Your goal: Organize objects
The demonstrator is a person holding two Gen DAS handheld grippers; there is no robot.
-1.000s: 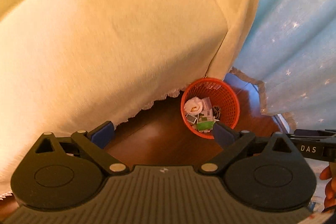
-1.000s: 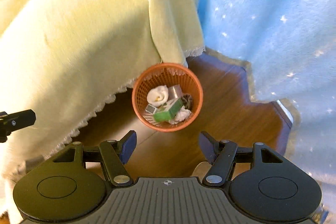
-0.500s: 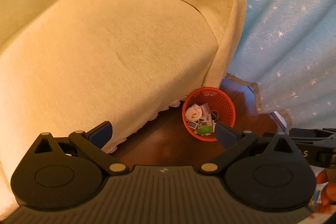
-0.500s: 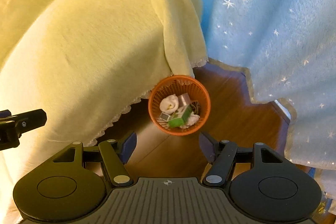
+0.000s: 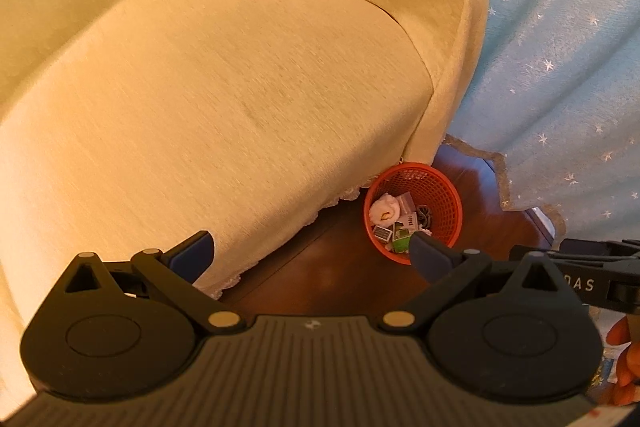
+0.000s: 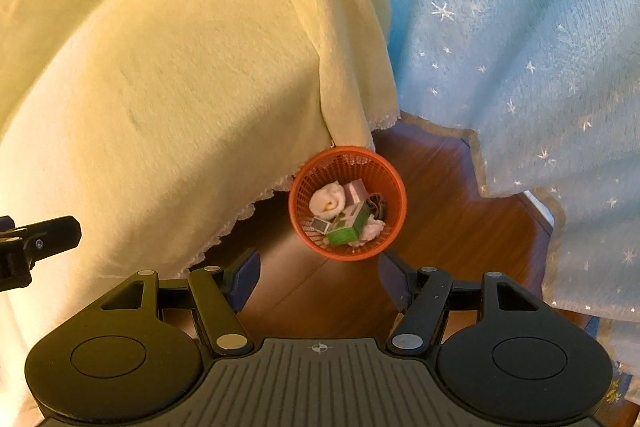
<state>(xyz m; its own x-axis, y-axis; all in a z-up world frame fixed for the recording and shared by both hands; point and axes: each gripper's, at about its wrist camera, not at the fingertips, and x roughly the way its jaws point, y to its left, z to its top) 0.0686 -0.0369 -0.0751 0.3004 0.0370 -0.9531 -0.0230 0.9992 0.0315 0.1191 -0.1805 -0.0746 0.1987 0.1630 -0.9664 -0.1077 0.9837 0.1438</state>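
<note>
An orange mesh basket (image 6: 394,187) stands on the wooden floor (image 6: 440,207) beside the draped sofa. It holds a green box (image 6: 347,227), a white crumpled cloth (image 6: 328,201), a pink box (image 6: 356,190) and small packets. The basket also shows in the left wrist view (image 5: 436,187). My right gripper (image 6: 320,281) is open and empty, high above the basket. My left gripper (image 5: 310,253) is open and empty, wide apart, also high above the floor. The right gripper's body shows at the left view's right edge (image 5: 592,267).
A cream-yellow blanket (image 6: 160,67) covers the sofa on the left, its lace hem hanging near the floor. A light blue star-patterned curtain (image 6: 520,47) hangs on the right down to the floor. The left gripper's tip (image 6: 40,239) shows at the right view's left edge.
Both grippers have risen and pulled back from the basket, which now looks smaller. Both stay open and empty. The basket's contents have not moved.
</note>
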